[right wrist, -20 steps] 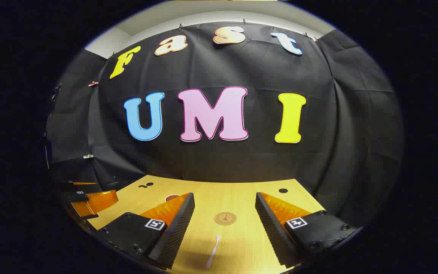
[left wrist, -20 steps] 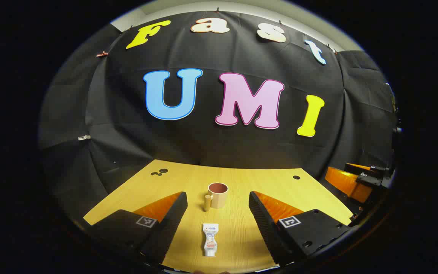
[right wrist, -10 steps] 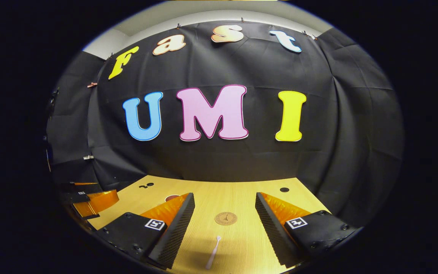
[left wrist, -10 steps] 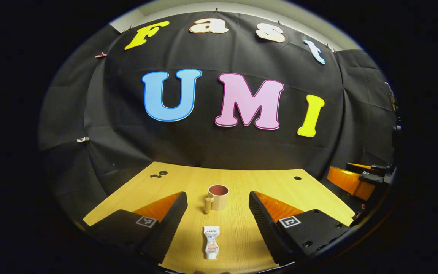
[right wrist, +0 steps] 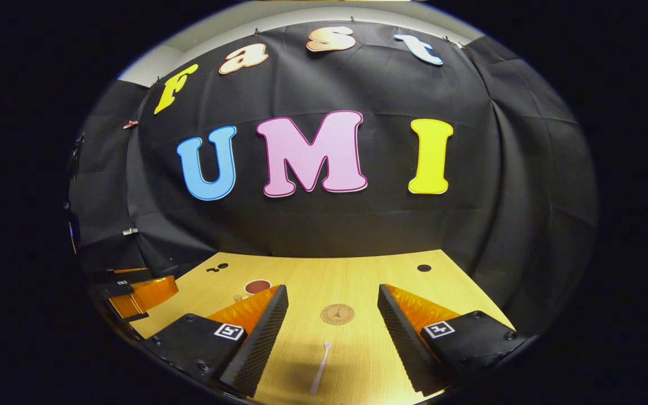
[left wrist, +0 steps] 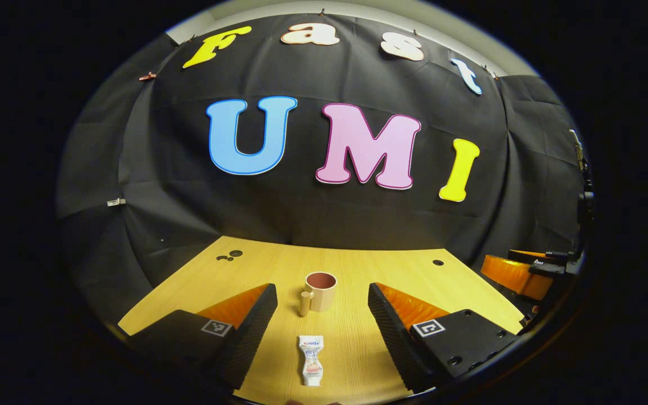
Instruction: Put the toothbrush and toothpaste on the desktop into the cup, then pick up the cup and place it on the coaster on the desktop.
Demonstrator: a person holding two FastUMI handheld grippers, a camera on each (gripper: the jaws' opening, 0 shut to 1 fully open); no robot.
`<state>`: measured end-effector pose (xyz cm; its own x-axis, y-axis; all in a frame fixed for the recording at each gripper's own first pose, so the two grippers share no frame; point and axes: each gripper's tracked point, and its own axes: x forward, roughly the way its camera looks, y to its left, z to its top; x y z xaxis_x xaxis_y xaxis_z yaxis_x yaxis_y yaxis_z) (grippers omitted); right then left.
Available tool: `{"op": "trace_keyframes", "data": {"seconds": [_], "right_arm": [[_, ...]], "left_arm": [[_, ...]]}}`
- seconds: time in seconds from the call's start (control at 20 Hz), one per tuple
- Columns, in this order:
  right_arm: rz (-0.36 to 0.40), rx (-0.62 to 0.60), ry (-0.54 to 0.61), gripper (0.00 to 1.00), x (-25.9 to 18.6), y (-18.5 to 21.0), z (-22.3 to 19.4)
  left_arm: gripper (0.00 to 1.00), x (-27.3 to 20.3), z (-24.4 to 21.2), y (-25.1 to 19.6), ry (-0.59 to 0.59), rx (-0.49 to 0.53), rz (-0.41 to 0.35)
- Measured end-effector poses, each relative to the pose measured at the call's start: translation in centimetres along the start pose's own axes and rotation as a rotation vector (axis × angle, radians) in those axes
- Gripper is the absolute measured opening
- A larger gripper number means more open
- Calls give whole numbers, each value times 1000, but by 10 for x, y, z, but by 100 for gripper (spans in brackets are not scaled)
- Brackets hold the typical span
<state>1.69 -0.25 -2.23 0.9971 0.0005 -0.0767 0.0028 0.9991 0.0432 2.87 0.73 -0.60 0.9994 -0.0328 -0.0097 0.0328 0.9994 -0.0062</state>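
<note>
Hovering spread-fingered over bare desktop (left wrist: 358, 264), left gripper (left wrist: 322, 315) frames toothpaste (left wrist: 311, 368)

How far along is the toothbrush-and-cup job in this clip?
Nothing looks done yet. The toothpaste lies flat on the desktop before the open left gripper; the toothbrush lies before the open right gripper. The cup and the coaster stand empty. Everything is left.

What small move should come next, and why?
Probably lower the left gripper onto the toothpaste. Its fingers are open, nothing is held, and the tube lies flat on the desk between them, just short of the empty cup. The right gripper is likewise open over the toothbrush, near the coaster.
</note>
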Motion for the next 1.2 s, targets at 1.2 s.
{"op": "trace_keyframes", "data": {"seconds": [1.2], "right_arm": [[71,57,206,99,93,-56,-61]], "left_arm": [[100,88,-217,29,644,38,71]]}}
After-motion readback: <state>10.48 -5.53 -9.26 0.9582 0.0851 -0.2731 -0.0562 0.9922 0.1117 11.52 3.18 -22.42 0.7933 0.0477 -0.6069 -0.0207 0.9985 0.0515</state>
